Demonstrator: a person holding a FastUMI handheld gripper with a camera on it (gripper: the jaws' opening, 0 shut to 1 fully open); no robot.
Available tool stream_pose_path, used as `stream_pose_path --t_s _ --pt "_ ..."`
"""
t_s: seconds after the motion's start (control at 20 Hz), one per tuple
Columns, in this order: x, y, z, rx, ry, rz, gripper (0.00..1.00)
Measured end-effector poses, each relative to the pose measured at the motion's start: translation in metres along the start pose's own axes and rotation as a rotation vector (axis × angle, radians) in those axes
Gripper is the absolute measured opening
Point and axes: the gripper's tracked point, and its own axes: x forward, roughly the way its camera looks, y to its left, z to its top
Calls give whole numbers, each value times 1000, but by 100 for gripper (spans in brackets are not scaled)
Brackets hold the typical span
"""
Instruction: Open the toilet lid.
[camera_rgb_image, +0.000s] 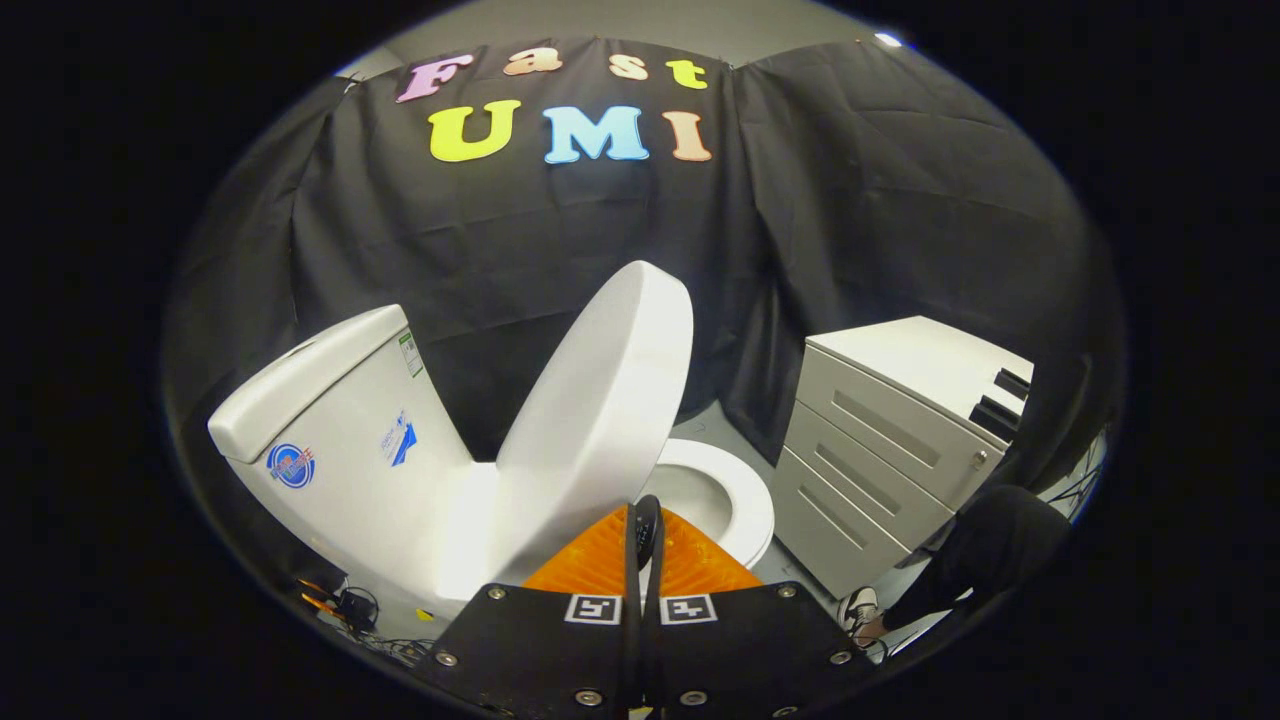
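The white toilet lid (600, 400) is raised and tilted back toward the white tank (340, 440), without touching it. Beneath it, the white seat ring and bowl (745, 505) are uncovered to the right of my fingers. My gripper (646, 525) has orange fingers (590, 562) pressed together with only thin black pads between them. The tips sit at the lid's lower front edge, beside its underside. Nothing is held between the fingers.
A grey drawer cabinet (880, 440) stands close to the right of the toilet. A person's dark trouser leg (990, 550) and shoe (860, 610) are beside it. Cables and a small device (350, 605) lie on the floor left of the toilet base.
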Motion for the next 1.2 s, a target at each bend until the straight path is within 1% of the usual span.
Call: stream_pose_path --t_s 0.35,0.65,0.95,1.2 --pt "-12 21 12 -77 -39 -14 0" --pt "-24 46 22 -149 -77 1 0" --pt "-35 70 31 -172 -108 23 0" --pt "-43 94 37 -247 -137 37 0"
